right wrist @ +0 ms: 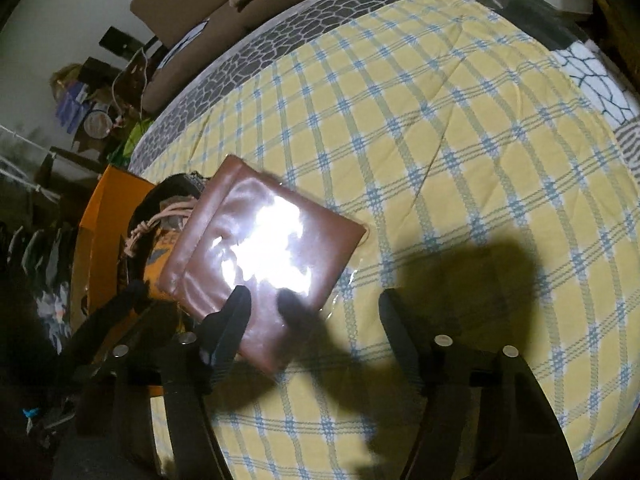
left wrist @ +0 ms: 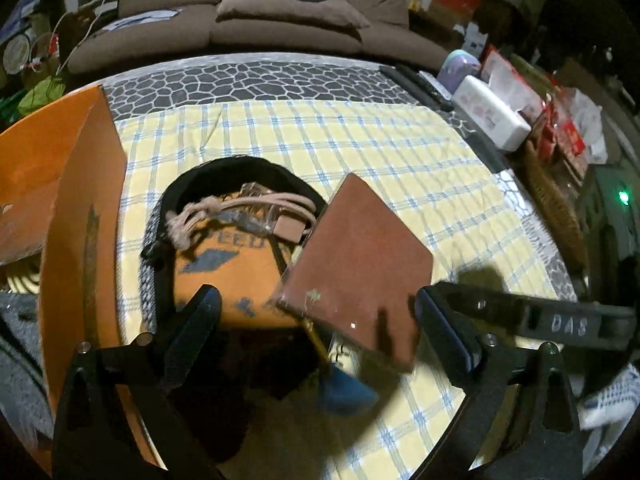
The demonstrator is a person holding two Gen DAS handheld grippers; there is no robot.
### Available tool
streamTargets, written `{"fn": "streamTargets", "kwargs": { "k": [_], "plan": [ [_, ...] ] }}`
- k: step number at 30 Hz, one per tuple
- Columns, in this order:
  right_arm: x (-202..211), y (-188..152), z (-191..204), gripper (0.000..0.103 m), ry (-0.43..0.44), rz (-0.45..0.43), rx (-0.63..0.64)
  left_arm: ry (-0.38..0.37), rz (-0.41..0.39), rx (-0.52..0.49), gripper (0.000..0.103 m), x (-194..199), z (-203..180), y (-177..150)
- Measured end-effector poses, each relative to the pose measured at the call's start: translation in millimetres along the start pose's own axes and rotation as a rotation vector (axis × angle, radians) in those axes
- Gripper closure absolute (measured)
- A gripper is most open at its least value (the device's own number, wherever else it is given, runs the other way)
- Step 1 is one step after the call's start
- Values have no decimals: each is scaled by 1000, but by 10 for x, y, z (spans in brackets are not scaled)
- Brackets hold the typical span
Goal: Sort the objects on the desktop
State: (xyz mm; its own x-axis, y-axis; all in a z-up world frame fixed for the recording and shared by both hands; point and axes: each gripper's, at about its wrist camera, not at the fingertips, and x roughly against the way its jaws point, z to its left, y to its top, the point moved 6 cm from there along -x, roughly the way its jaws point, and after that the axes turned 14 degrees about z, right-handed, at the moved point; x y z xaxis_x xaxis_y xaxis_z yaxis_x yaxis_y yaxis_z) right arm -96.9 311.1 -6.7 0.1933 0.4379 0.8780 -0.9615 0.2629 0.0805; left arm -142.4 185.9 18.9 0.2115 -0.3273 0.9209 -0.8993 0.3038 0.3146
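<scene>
A brown leather notebook in clear wrap (left wrist: 360, 264) lies tilted, its left part resting over the edge of an open orange box (left wrist: 224, 280); it also shows in the right wrist view (right wrist: 260, 256). Inside the box lie a black band (left wrist: 236, 168) and a coiled beige cord (left wrist: 240, 212). My left gripper (left wrist: 316, 320) is open, its fingers either side of the notebook's near corner. My right gripper (right wrist: 316, 312) is open above the notebook's near edge, with its left fingertip (right wrist: 236, 312) over it.
The orange box lid (left wrist: 76, 200) stands at the left. A yellow checked cloth (right wrist: 440, 140) covers the table. A white tissue box (left wrist: 492, 116), remote controls (left wrist: 420, 84) and packets line the right edge. A brown sofa (left wrist: 256, 12) is behind.
</scene>
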Motion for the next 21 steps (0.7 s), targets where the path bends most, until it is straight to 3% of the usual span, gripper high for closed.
{"fn": "streamTargets", "kwargs": {
  "k": [2,4,9,18,21],
  "plan": [
    [-11,-9,21,39,-4,2,9,-20,12,13,26,-46,-1,34],
    [-6,-17,35,40,-5,0,18,-47,33,25,55,-94,3,51],
    [-38,-9,48,41,-14,7,27,-89,70,49,86,-132,17,27],
    [42,-127,333,41,-68,-21,187,-325,77,101,94,32,-81,75],
    [10,-205,438,41,-66,-13,254,-367,89,123,94,22,-112,80]
  ]
}}
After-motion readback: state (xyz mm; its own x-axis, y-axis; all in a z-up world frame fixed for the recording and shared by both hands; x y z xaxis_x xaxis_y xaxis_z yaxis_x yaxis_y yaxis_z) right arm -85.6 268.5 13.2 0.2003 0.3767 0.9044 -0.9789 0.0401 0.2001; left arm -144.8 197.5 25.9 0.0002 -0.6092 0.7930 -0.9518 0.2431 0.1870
